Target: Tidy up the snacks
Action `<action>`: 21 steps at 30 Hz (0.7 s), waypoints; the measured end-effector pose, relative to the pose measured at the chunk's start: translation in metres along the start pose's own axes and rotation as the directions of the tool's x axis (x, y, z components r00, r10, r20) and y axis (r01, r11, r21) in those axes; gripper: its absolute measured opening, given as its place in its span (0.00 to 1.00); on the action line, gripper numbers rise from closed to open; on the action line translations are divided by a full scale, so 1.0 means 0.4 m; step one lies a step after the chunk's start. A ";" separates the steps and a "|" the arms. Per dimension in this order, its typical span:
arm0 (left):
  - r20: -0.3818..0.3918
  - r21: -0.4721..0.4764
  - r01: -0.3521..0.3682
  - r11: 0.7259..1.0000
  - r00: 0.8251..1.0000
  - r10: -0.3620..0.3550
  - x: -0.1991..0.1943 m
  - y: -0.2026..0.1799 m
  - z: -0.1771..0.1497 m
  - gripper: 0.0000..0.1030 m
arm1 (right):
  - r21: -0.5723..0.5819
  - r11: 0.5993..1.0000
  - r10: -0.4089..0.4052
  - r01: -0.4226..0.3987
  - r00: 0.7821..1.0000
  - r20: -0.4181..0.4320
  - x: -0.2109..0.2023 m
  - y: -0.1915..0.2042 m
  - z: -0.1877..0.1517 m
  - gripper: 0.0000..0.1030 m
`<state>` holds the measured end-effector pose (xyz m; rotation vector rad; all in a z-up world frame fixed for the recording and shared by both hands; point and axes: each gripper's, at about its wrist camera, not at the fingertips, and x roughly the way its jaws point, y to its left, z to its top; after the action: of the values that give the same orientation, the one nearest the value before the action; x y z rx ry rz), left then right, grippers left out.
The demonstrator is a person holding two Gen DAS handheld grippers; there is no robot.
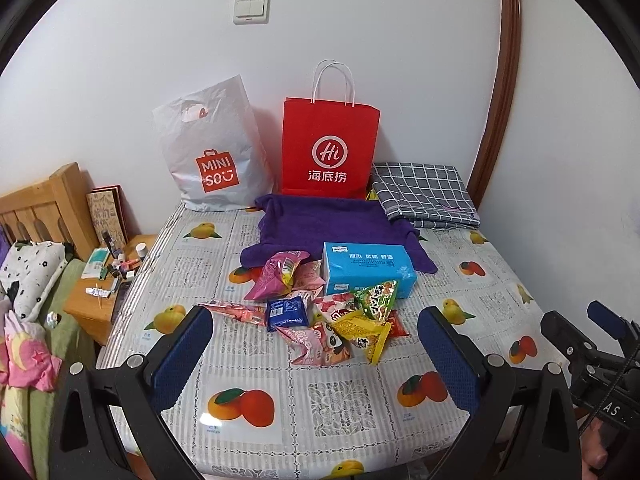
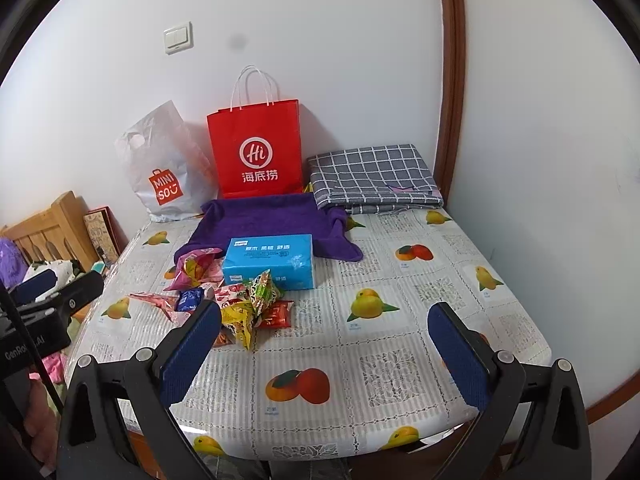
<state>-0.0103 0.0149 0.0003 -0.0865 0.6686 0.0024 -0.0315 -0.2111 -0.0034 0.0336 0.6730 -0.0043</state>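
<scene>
White wall behind, light switch (image 1: pixel 251 10) high up, brown door frame (image 1: pixel 505 80) at right. Below it, table (image 1: pixel 340 396) under a glossy fruit-print cover, pushed into the corner. Against the wall: white plastic bag (image 1: pixel 208 148), red paper bag (image 1: pixel 330 146) standing upright with white handles, folded grey checked cloth (image 1: pixel 426 194) to its right. Just in front of the bags, purple towel (image 1: pixel 320 224) spread flat. Touching its near edge, blue tissue pack (image 1: pixel 366 268).

Left of and in front of the tissue pack, near the table's middle: loose heap of snack packets (image 1: pixel 320 312), overlapping one another. Largest a pink bag (image 1: pixel 278 274); then a green triangular packet (image 1: pixel 378 298) leaning on the tissue pack, a yellow one (image 1: pixel 366 336), a pink one (image 1: pixel 316 344) nearest, a small blue wrapper (image 1: pixel 288 312).

Likely light, puffed with air, foil crinkly and slick; contents probably brittle, so only a gentle squeeze. Best taken by a sealed seam or corner, one packet at a time, outermost first, since a pinch on the swollen middle may slip or crush.

Left hand-held gripper (image 1: pixel 316 354) spread wide, nothing between the pads, hovering short of the heap. Right hand-held gripper (image 2: pixel 324 354) likewise spread and empty, over bare cover to the right of the heap.
</scene>
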 end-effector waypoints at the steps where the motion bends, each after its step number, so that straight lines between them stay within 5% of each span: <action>1: 0.004 0.001 0.000 1.000 1.000 0.000 -0.001 0.000 -0.001 1.00 | 0.000 1.000 -0.002 0.002 1.000 0.001 0.001 -0.001 0.000 0.99; 21: 0.029 0.015 0.022 1.000 0.999 -0.023 -0.009 -0.013 -0.001 0.98 | 0.022 1.000 0.017 -0.017 1.000 -0.003 0.004 -0.006 -0.009 0.99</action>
<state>-0.0134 0.0097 0.0027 -0.0802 0.6386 -0.0228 -0.0324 -0.2134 -0.0072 0.0606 0.6759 0.0050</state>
